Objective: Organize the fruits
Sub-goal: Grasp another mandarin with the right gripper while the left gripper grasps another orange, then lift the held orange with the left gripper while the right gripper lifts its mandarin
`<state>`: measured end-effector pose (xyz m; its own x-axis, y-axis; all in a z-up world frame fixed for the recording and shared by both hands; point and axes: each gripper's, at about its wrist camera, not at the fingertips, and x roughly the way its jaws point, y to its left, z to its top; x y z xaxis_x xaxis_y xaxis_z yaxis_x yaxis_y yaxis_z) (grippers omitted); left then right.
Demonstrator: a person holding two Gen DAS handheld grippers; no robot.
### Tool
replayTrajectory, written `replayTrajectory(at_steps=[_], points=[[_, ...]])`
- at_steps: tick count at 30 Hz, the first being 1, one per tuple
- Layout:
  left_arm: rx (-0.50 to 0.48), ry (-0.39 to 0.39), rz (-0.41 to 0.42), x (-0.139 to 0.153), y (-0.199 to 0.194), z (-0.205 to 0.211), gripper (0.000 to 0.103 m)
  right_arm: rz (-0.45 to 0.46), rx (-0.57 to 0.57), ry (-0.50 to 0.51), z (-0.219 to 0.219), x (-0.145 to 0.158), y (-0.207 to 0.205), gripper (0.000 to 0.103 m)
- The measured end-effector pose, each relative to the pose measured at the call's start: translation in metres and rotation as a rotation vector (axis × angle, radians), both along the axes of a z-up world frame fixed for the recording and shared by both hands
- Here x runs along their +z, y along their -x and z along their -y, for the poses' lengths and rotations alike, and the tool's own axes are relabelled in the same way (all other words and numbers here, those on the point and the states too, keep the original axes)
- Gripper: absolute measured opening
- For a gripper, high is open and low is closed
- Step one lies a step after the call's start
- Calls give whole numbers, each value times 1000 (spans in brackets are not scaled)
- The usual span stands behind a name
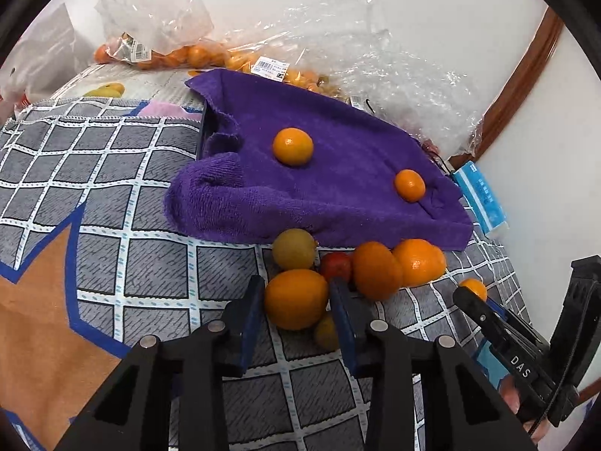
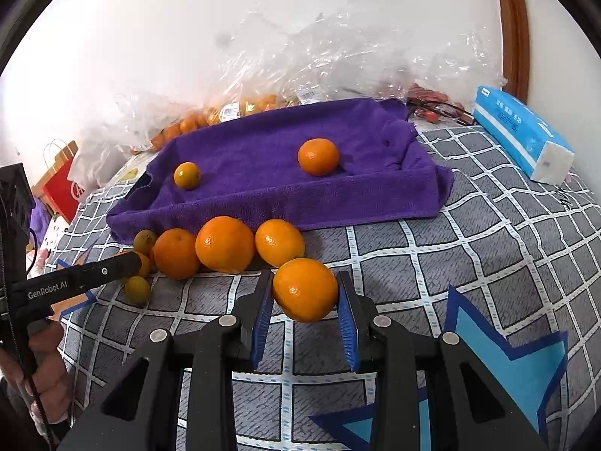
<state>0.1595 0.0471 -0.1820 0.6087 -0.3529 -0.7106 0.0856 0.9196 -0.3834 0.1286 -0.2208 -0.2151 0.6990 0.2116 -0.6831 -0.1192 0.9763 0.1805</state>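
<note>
The right gripper (image 2: 305, 302) tilts downward over the checked cloth (image 2: 469, 248), its blue pads clamped on an orange (image 2: 305, 288). The left gripper (image 1: 296, 306), angled down likewise, has its pads against another orange (image 1: 295, 298). Just beyond the fingers lies a cluster of oranges (image 2: 225, 244) and smaller yellowish fruits. Farther ahead, a tray draped in a purple towel (image 2: 263, 188) holds two oranges (image 2: 318, 156), well apart. Beyond it, clear bags (image 1: 180, 52) hold more fruit.

A home bedroom: a bed with a grey checked bedspread (image 2: 488, 225), shop bags of fruit (image 1: 157, 18) against a white wall, a tissue pack (image 2: 522, 131).
</note>
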Motion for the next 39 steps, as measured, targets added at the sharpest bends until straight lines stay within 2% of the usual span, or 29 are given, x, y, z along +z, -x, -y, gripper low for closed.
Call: replayTrajectory(at_steps=[4, 8, 9, 12, 13, 17, 21, 39], points=[[47, -8, 15, 12, 11, -18, 34, 11, -23, -14, 3, 1, 1, 33], [114, -100, 21, 13, 19, -37, 34, 13, -19, -25, 4, 1, 2, 33], [112, -103, 11, 9, 19, -40, 34, 12, -15, -25, 4, 0, 2, 33], [73, -35, -19, -3, 15, -44, 34, 9, -12, -23, 4, 0, 2, 33], [73, -31, 7, -4, 17, -46, 34, 8, -17, -21, 5, 0, 2, 33], [68, -75, 33, -5, 21, -41, 31, 9, -35, -14, 6, 0, 2, 33], [27, -50, 67, -2, 27, -38, 31, 4, -26, -16, 5, -1, 2, 33], [59, -27, 118, 3, 35, -44, 31, 53, 0, -64, 7, 5, 9, 33]])
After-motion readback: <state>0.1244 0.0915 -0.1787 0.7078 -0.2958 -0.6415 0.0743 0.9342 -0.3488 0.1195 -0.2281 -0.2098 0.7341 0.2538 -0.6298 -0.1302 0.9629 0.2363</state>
